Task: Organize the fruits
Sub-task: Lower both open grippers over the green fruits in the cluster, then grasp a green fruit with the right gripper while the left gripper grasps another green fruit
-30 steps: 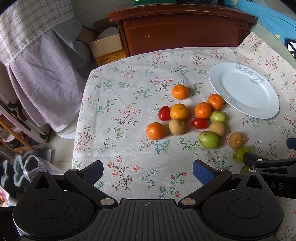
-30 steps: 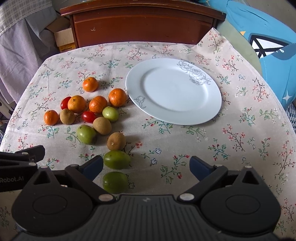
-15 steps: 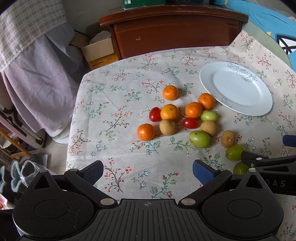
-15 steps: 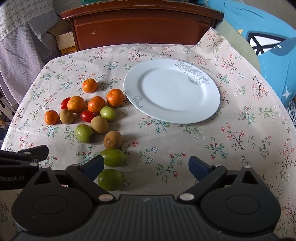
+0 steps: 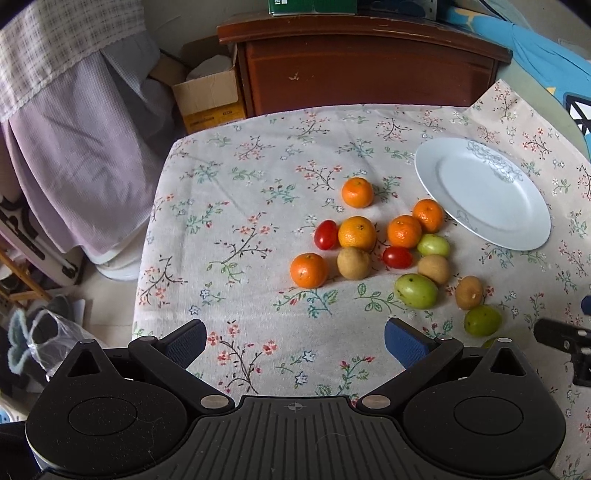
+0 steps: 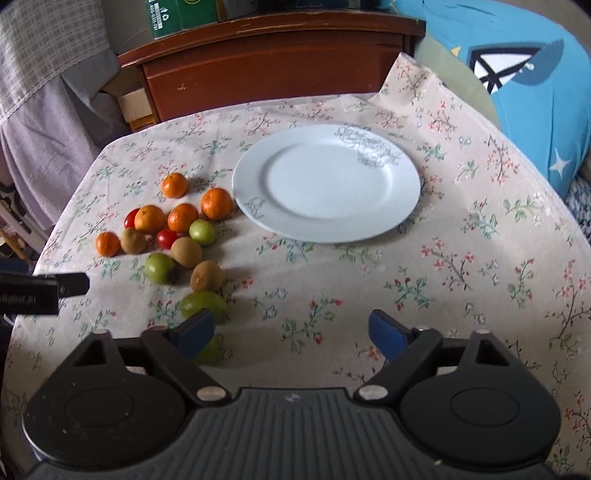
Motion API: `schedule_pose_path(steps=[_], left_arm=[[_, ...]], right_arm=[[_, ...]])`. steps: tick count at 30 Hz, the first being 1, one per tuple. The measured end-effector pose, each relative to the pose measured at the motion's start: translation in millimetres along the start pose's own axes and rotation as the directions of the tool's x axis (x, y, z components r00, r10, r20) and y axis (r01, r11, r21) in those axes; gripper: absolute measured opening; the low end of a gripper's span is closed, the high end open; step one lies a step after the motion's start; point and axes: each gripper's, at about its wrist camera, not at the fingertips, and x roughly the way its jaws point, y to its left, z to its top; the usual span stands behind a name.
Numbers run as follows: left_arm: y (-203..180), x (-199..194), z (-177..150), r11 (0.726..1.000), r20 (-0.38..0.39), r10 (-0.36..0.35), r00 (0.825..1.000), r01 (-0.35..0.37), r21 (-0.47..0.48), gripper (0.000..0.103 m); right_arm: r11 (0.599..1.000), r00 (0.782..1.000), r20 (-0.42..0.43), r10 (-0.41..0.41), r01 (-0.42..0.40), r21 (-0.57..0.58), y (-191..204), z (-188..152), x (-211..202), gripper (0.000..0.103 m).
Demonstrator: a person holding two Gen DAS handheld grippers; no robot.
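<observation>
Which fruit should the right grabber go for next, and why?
Probably the nearest green fruit: slide the right gripper a little left so the fruit sits between its fingers. The fingers are closing on bare cloth, that fruit peeks from behind the left finger, and the plate holds no fruit yet.

Little lettering could be read. In the right wrist view, the black body of the left gripper (image 6: 35, 293) at the left edge carried pale lettering, blurred, that seemed to read "Robot.AI". On the dark brown wooden cabinet (image 6: 273, 70) stood a green cardboard box (image 6: 181, 16) with a white barcode strip and a recycling sign; its digits were too small to read. The yellow label on the brown cardboard carton (image 5: 210, 99) in the left wrist view was illegible.
</observation>
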Motion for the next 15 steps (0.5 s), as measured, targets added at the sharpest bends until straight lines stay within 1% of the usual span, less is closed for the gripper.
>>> schedule_pose_path(steps=[3, 4, 5, 11, 15], left_arm=[[2.4, 2.7, -1.7, 1.0, -0.003, -0.008, 1.0, 0.008, -0.01, 0.103], [2.1, 3.1, -2.3, 1.0, -0.003, -0.012, 1.0, 0.012, -0.008, 0.103], [1.6, 3.3, -2.7, 1.0, -0.002, -0.016, 1.0, 0.016, -0.006, 0.103], [-0.9, 1.5, -2.9, 0.999, 0.013, -0.038, 0.999, 0.038, -0.005, 0.103], [-1.8, 1.6, -2.5, 0.999, 0.015, -0.046, 0.999, 0.046, -0.008, 0.102]], right_arm=[[0.999, 0.999, -0.008, 0.038, -0.038, -0.011, -0.7, -6.3, -2.1, 0.084], [0.998, 0.998, -0.013, 0.055, -0.055, -0.013, -0.1, -8.3, -2.1, 0.081], [0.997, 0.997, -0.02, 0.073, -0.074, -0.015, 0.8, -10.4, -1.7, 0.076], [0.987, 0.987, -0.054, 0.154, -0.156, -0.04, 14.4, -18.8, 3.9, 0.059], [0.98, 0.982, -0.051, 0.18, -0.183, -0.07, 25.2, -20.9, 7.9, 0.053]])
